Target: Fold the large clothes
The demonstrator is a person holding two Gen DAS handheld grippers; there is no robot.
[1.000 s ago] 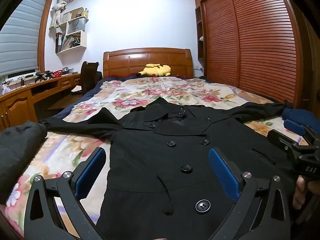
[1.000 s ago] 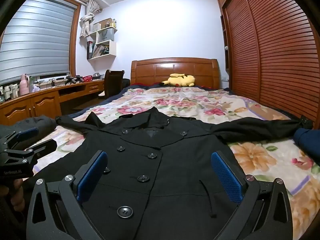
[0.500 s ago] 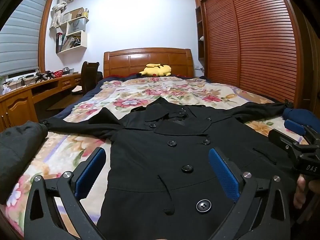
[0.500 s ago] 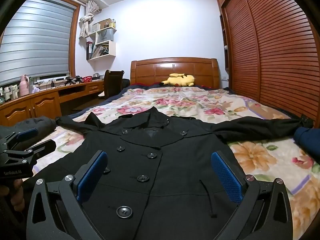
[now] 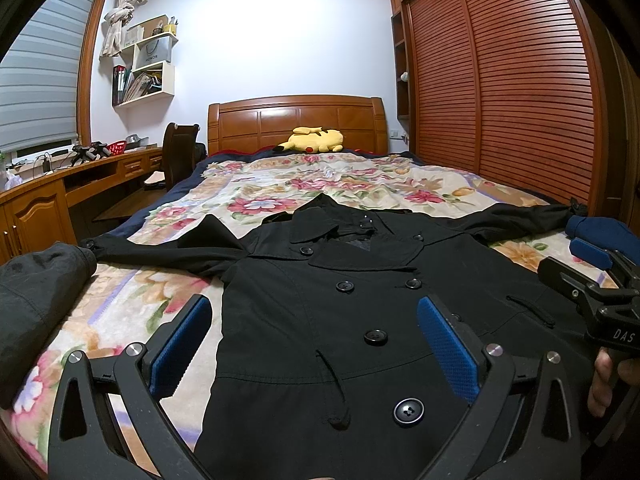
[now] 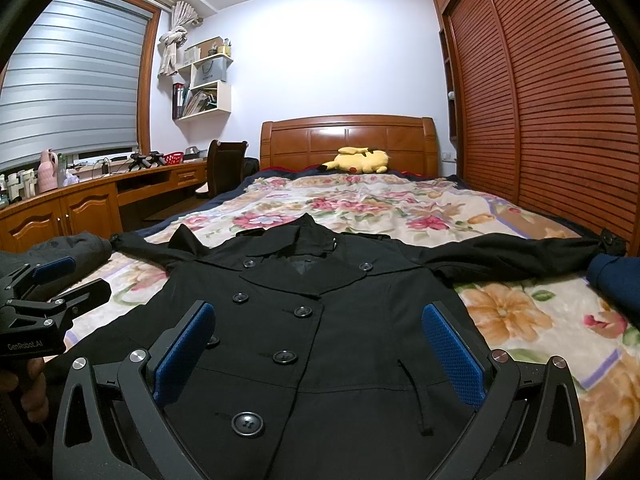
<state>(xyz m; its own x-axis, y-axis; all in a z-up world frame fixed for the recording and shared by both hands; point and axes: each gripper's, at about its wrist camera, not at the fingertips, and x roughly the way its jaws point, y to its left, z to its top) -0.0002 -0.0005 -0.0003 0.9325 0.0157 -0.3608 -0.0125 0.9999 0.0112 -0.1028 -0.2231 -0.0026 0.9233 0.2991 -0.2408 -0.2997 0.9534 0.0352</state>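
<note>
On bed (image 5: 120, 312): black coat (image 5: 360, 304) spread flat, sleeves out; left gripper (image 5: 316, 344) and right gripper (image 6: 320, 348) gaping above hem, holding nothing; likely to bunch if pinched through several layers.

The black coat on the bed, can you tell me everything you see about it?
The black coat lies flat and face up on the flowery bedspread, buttoned in two rows of dark round buttons. Its collar points toward the headboard and both sleeves stretch straight out sideways. It looks like smooth woven cloth. Neither tool grips it.

One black coat (image 5: 360, 320), one plush toy (image 5: 314, 141), two tongs (image 5: 316, 336).
</note>
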